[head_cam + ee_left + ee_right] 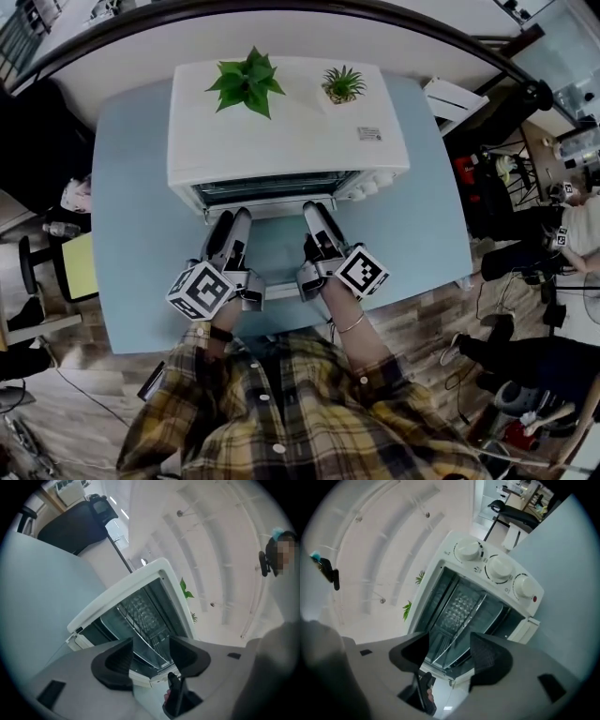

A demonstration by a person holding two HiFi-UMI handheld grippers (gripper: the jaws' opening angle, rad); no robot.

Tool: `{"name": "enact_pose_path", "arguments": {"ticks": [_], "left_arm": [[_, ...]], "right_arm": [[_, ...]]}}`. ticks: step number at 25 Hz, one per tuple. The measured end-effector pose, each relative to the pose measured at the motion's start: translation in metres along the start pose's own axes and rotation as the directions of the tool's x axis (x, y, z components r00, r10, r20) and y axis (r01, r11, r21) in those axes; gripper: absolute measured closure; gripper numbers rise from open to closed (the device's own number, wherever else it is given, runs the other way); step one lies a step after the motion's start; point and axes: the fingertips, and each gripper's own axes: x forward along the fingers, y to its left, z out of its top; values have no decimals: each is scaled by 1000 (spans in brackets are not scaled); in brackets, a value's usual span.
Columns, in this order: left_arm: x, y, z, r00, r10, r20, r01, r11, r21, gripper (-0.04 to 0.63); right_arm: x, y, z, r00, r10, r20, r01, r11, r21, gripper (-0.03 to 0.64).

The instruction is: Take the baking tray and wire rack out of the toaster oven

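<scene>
Wire rack (143,632) lies in the toaster oven (281,141); left tool (150,645) and right tool (449,641) stand part-open, empty.

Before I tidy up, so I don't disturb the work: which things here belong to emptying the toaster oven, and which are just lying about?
Job: toaster oven, wire rack, baking tray, left gripper, right gripper.
Lying about: leafy plant and spiky plant on the oven's top.

Head view looks steeply down; both gripper views, tilted and close, share the open toaster oven (291,150).
</scene>
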Motion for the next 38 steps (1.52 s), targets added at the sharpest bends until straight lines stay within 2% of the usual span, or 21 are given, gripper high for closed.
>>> {"name": "enact_pose_path", "arguments": {"ticks": [4,9,11,17,22,28,33,38], "left_arm": [[8,15,-8,1000,11,-7,-12,998,-57,365],[22,19,-7,1000,-9,3,9,998,-69,365],[28,21,-5,1000,-11,14,12,995,-98,365],[46,27,3,999,-5,38,10,990,-137,379],[53,33,15,998,6,67,4,990,-142,407],[59,37,12,999,21,38,-17,994,-107,478],[59,36,13,999,18,42,-13,993,-115,549],[58,36,13,999,10,46,-4,990,-143,560]], "right_arm": [[9,-12,-14,999,-25,-46,26,999,37,339],[19,-26,-15,998,-46,-46,50,995,91,339],[23,-31,-14,997,-59,-47,63,993,100,339],[35,-50,-2,997,-76,12,72,974,214,354],[38,-61,9,994,-97,57,81,968,239,408],[49,-53,8,998,-32,45,21,973,229,462],[51,-53,8,997,-42,58,27,974,225,574],[50,-51,8,997,-38,65,21,967,253,584]]}}
